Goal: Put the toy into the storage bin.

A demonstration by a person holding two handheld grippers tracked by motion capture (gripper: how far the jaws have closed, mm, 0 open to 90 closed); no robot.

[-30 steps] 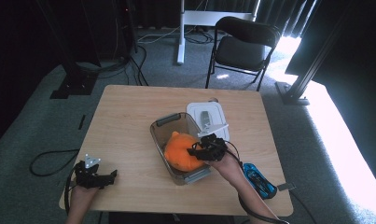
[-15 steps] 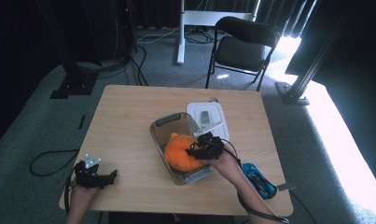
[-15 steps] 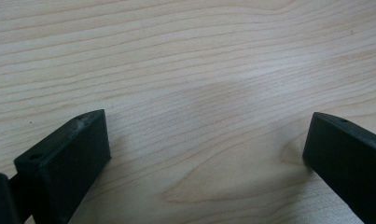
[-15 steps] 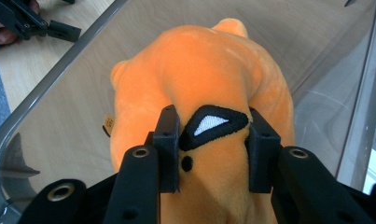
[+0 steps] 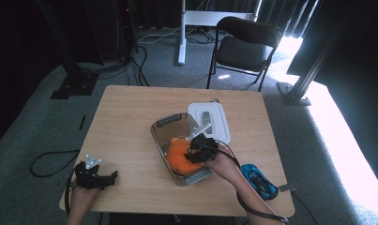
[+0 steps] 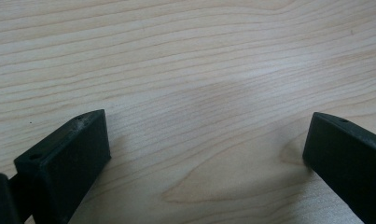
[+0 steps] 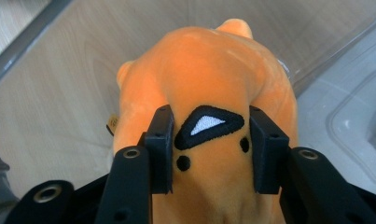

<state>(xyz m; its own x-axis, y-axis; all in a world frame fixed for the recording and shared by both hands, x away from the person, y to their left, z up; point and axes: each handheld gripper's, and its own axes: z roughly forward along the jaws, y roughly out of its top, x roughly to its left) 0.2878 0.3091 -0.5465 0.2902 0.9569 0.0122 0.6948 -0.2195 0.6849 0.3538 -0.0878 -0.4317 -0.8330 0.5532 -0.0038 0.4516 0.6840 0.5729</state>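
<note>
1. Nearest the person, the left tool point(image 5: 96, 177) rests on the desk point(image 5: 130, 122) at its front left corner, well apart from everything else. Its jaws are spread wide with bare wood between them in the left gripper view; it seems parked there so the other hand can work alone.
2. A blue toy car point(image 5: 258, 181) lies near the front right edge of the desk, just beside the person's right forearm, untouched.
3. The right tool point(image 5: 201, 149) reaches into the clear plastic box point(image 5: 164, 123) in the middle of the desk. Its jaws are pinching the orange plush toy point(image 7: 209, 70), one on each side of the stitched black-and-white nose in the right gripper view, dimpling the soft fabric.
4. The plush toy sits inside the box, toward its near end. Gripping the narrow snout probably gives a firm hold on an otherwise bulky, squashy shape.
5. Just beyond the box, touching or nearly touching its far right side, the white lid point(image 5: 210, 119) lies flat, leaving the box open.
6. Farther off, a black chair point(image 5: 243, 47) stands on the carpet.
</note>
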